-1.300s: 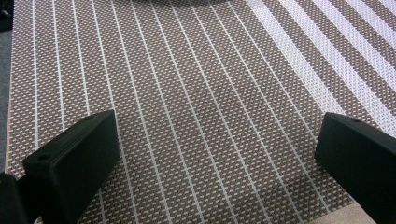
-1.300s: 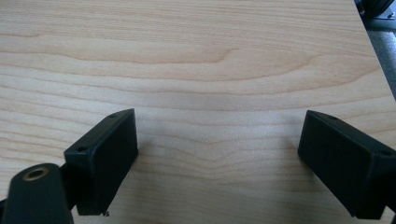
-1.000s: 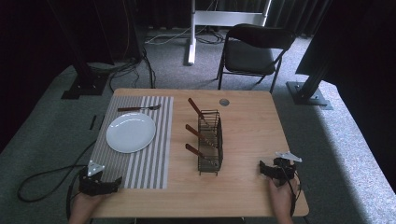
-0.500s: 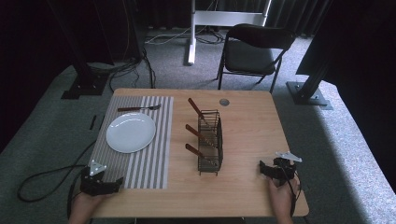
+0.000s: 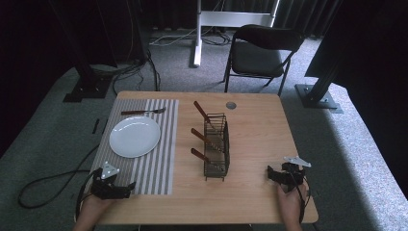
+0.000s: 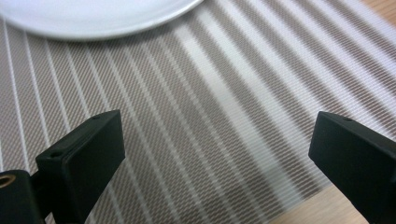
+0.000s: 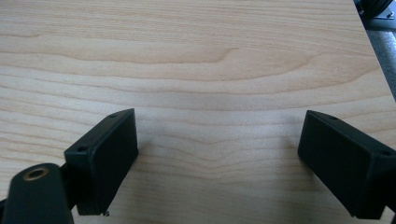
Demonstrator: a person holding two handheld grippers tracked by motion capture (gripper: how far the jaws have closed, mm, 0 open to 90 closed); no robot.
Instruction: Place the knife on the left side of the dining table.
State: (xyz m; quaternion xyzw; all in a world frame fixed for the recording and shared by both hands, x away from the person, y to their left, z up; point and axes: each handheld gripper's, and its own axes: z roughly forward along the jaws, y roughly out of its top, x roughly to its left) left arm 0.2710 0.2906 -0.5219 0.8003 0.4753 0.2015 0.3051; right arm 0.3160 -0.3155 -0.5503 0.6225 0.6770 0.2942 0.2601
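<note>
Wire basket (image 5: 216, 147) mid-table holding three wooden-handled utensils (image 5: 202, 111), white plate (image 5: 134, 136) bare on striped mat (image 5: 159, 163), fork (image 5: 143, 112) beyond it, left gripper (image 5: 126, 188) and right gripper (image 5: 272, 173) both spread wide, nothing held.

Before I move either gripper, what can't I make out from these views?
- Utensils in the wire caddy, high view: brown handles stick out; their working ends are behind the mesh and too small to identify.
- Plate, left gripper view: mostly cut off by the top edge.
- Fork, high view: too small to read the tines.
- Round mark on the table, high view: too small to identify.
</note>
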